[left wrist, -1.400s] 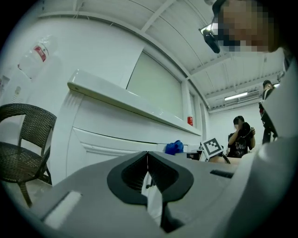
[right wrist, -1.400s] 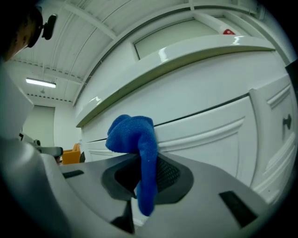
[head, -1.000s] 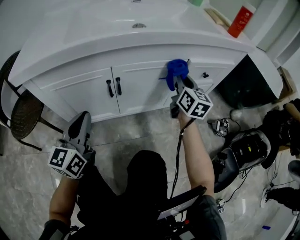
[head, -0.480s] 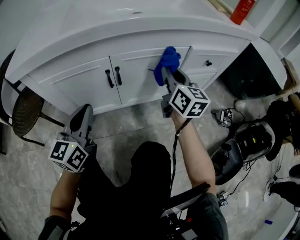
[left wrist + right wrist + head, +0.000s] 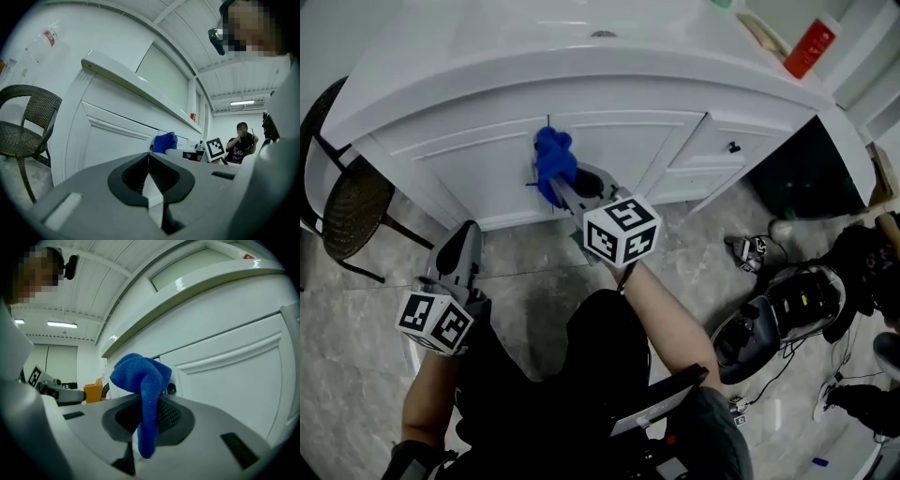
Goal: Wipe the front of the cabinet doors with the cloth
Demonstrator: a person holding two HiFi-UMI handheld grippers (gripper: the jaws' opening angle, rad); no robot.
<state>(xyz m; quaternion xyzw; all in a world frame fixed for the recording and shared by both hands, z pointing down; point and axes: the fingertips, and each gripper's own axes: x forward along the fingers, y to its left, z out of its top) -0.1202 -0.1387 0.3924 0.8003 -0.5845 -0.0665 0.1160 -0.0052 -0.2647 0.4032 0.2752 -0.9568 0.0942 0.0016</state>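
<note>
A white vanity cabinet has a left door (image 5: 455, 164) and a right door (image 5: 633, 141) under a white countertop (image 5: 581, 56). My right gripper (image 5: 560, 185) is shut on a blue cloth (image 5: 553, 161) and presses it against the cabinet front where the two doors meet, covering the handles. In the right gripper view the blue cloth (image 5: 140, 380) hangs bunched out of the shut right gripper (image 5: 144, 430), close to the door panel (image 5: 234, 371). My left gripper (image 5: 457, 251) is low over the floor at the left. The left gripper (image 5: 150, 185) is shut and holds nothing.
A dark wicker chair (image 5: 345, 211) stands left of the cabinet. A red bottle (image 5: 811, 47) sits on the countertop's right end. A drawer with a black knob (image 5: 733, 147) is right of the doors. Black gear and cables (image 5: 787, 300) lie on the tiled floor to the right.
My right gripper has swept the blue cloth leftward, from the right door's right edge to the seam between the doors. The left gripper has stayed put.
</note>
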